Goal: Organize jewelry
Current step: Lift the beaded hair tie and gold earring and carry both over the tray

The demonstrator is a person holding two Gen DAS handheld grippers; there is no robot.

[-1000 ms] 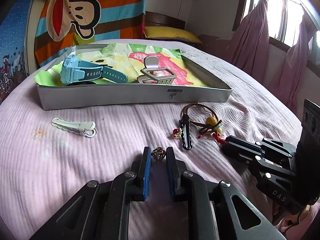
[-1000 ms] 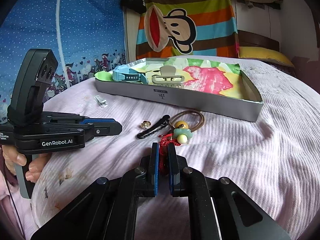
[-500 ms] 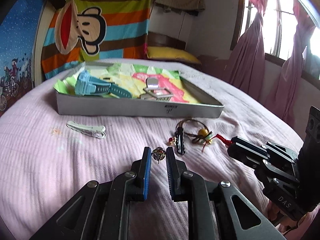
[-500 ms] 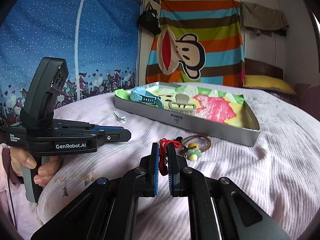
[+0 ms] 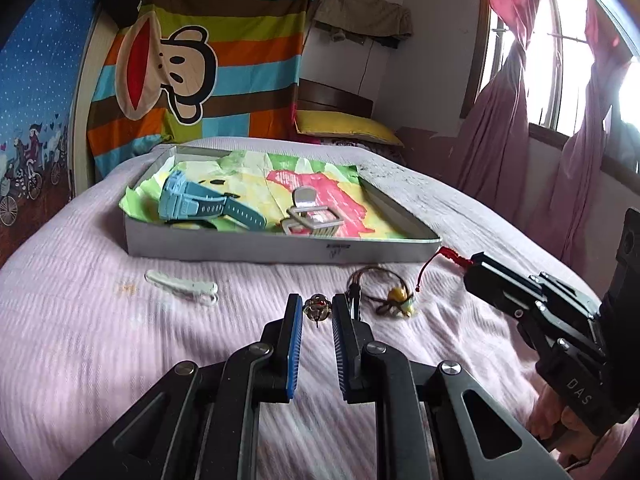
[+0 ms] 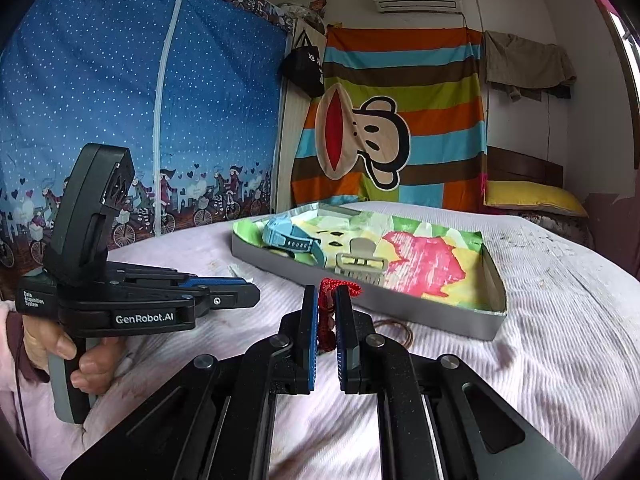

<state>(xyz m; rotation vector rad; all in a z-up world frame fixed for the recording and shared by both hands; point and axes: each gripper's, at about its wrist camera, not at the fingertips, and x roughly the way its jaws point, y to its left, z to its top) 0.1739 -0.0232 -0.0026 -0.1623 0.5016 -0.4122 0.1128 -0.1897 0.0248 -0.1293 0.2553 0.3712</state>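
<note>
Pink ribbed bedspread (image 5: 100, 344) carries everything I am sorting, and at its far side sits the grey tray (image 5: 240, 246), lined with bright printed paper. In that tray a blue watch (image 5: 200, 206) already lies on its side, and just beside it a pale claw clip (image 5: 310, 220).

My right gripper (image 6: 327, 304) is clenched on a red knotted cord (image 6: 330, 292), whose loop pokes up above the fingertips. From the left wrist view the cord (image 5: 448, 257) runs down as a thin line towards a brown bracelet (image 5: 374, 276) with a yellow bead (image 5: 398, 293). I judge they are one piece, though the join is too small to see. I take the step in hand to be carrying this piece over the near wall of the tray. To do it well I would lift high enough that the dangling bracelet clears the rim, move slowly so it does not swing, and release only once the bead rests on the paper.

My left gripper (image 5: 316, 312) grips a small gold charm (image 5: 317, 309) with a red dot between its fingers, seemingly lifted off the bedspread. It is tiny and round, so I would hold firm pressure and avoid tilting.

On the bedspread, a white hair clip (image 5: 182, 286) lies well apart to the left, and a dark clip (image 5: 354, 300) just beside my left fingers.
</note>
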